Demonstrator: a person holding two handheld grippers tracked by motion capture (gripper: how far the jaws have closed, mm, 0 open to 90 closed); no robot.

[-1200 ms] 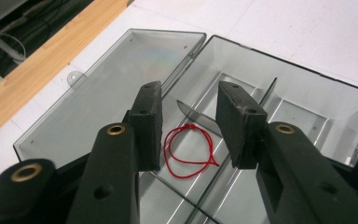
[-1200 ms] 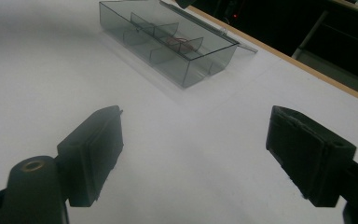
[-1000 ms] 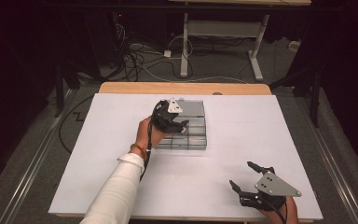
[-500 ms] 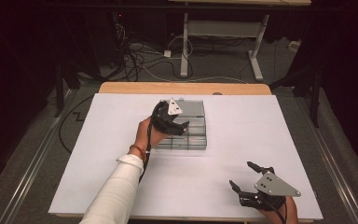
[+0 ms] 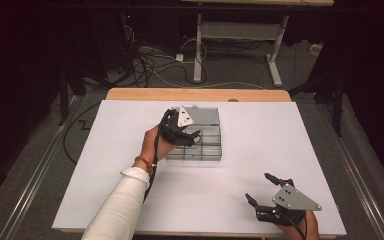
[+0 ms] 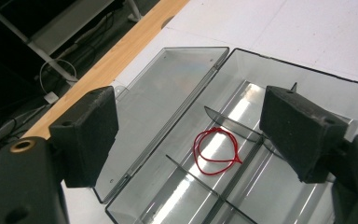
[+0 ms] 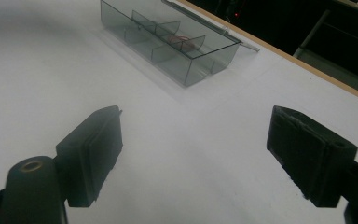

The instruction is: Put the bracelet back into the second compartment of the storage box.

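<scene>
Jaws of our left gripper (image 6: pixel 186 135) have just been opening and stand wide with nothing between, red elastic loop (image 6: pixel 216 151) lying mid-frame in a compartment of the clear box (image 6: pixel 303 84); we judge it light, limp — pinch one strand.

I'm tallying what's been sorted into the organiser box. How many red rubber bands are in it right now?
1. The red rubber band lies in a compartment of the clear box, below the open left gripper. Parts of the box are out of sight, so more may be hidden.
</scene>
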